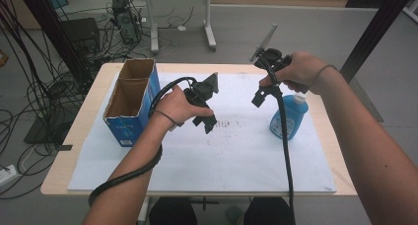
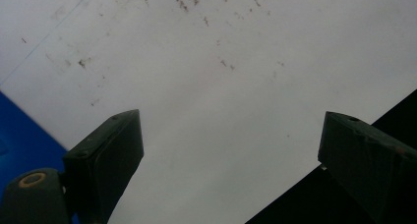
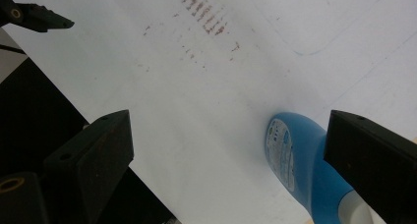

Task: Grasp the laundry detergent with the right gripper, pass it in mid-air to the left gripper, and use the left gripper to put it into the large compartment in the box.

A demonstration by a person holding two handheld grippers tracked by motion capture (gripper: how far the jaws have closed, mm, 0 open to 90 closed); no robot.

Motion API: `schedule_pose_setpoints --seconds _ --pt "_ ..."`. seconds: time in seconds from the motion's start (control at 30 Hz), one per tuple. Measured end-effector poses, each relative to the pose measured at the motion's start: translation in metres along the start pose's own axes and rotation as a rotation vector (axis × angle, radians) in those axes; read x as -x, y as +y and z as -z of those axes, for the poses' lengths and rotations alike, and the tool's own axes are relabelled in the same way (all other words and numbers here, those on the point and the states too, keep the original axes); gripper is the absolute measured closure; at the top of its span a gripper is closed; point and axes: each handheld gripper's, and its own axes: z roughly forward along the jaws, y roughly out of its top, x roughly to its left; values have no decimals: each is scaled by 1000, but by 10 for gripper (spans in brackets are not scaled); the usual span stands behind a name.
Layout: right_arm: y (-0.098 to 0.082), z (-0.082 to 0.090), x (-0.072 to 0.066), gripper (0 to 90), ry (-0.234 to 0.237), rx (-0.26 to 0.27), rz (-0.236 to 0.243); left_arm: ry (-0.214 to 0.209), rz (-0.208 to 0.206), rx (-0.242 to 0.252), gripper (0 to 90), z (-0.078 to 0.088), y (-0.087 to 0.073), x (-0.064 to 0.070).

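Tools: we hold left tool (image 1: 204,104) and right tool (image 1: 266,77) agape, empty.
Bottle (image 1: 289,115): lies just under right tool, neck toward us.

A blue bottle (image 1: 289,117) and open cardboard box (image 1: 130,100) rest on white paper (image 1: 236,156).

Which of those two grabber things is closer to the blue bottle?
The right gripper. It hangs open just above and beside the blue bottle. The left gripper is farther off, over the middle of the white sheet.
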Motion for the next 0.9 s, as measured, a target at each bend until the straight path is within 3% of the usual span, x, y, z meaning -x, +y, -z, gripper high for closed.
schedule_pose_setpoints --seconds 0.47,0.9 --pt "-4 2 5 50 18 23 1 -10 4 -6 100 -5 -2 -4" --pt "-22 7 6 48 55 71 13 -11 32 43 101 1 -15 -11"
